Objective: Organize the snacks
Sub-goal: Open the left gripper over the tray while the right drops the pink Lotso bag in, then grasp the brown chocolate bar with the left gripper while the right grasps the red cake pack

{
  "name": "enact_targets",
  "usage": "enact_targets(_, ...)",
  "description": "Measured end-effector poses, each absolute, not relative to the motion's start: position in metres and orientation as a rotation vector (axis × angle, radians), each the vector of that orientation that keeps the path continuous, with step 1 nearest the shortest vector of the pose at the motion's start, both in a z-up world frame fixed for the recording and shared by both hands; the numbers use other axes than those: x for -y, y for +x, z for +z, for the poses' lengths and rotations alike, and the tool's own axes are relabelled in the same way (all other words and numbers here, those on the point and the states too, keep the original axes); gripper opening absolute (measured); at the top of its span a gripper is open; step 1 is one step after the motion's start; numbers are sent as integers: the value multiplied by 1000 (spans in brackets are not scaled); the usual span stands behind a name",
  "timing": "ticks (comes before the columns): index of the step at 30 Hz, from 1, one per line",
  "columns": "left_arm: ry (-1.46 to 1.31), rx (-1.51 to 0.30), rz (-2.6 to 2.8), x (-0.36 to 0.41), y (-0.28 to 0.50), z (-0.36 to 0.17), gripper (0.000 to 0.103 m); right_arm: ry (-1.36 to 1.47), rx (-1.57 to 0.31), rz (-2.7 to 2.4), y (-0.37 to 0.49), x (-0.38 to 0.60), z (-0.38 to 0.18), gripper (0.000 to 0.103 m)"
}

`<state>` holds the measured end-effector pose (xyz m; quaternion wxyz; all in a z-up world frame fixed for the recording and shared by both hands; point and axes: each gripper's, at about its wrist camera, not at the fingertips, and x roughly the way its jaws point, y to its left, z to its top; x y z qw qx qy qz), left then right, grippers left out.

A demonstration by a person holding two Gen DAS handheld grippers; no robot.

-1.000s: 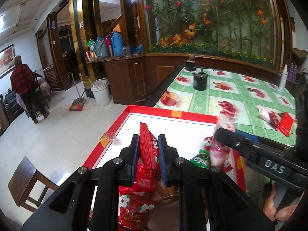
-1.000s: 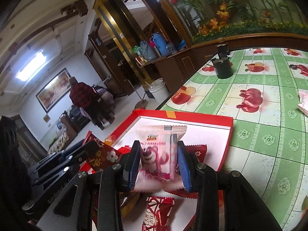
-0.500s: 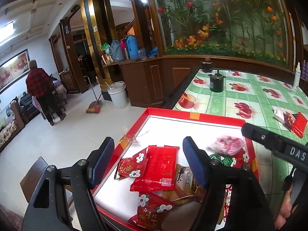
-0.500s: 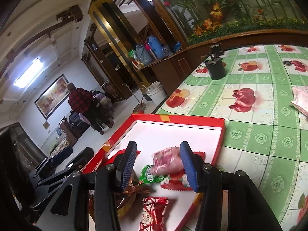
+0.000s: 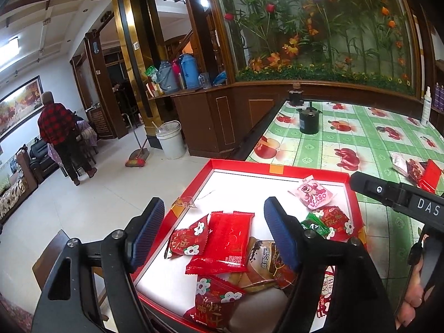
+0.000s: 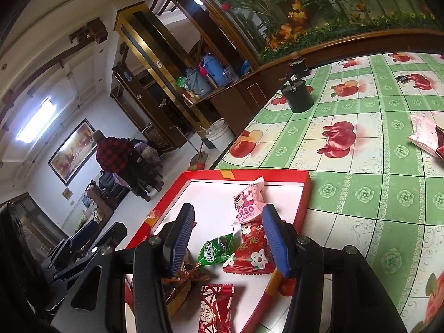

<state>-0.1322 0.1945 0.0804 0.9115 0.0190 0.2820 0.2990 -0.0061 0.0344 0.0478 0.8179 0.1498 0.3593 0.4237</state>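
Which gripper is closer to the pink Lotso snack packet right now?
Right. The right gripper hovers open just short of the pink Lotso packet. The left gripper is open over the red packets, farther away.

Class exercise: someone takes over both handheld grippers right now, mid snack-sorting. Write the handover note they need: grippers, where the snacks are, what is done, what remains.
Left gripper: open, empty, above the red tray.
Right gripper: open, empty, over the tray's right side.
In the tray: the pink Lotso packet near the far right corner, the plain red packet, a green packet, several red flower-print packets and a brown one.
Done: those snacks are in the tray.
Left: packets on the green tablecloth, right of the tray, are not yet collected.
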Motion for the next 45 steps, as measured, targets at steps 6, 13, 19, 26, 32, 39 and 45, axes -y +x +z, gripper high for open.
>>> enact_targets(6,50,-590,616,-192,-131,80,75,324,-767,909,-8,-34,48,53)
enact_targets(13,62,-598,610,-188,-128,79,75,342,-764,907,-7,-30,49,54)
enact_targets(19,78,-613,599,-181,-122,77,75,352,-760,906,-7,-27,51,54)
enact_targets(26,107,-626,548,-163,-109,79,75,375,-732,846,3,-6,56,54)
enact_targets(32,161,-639,444,-128,-77,85,75,352,-646,627,35,51,64,62)
enact_targets(39,240,-641,296,-71,-22,92,85,347,-658,77,94,154,52,64)
enact_targets(45,283,-694,176,-29,28,80,85,544,-855,-104,122,215,21,64)
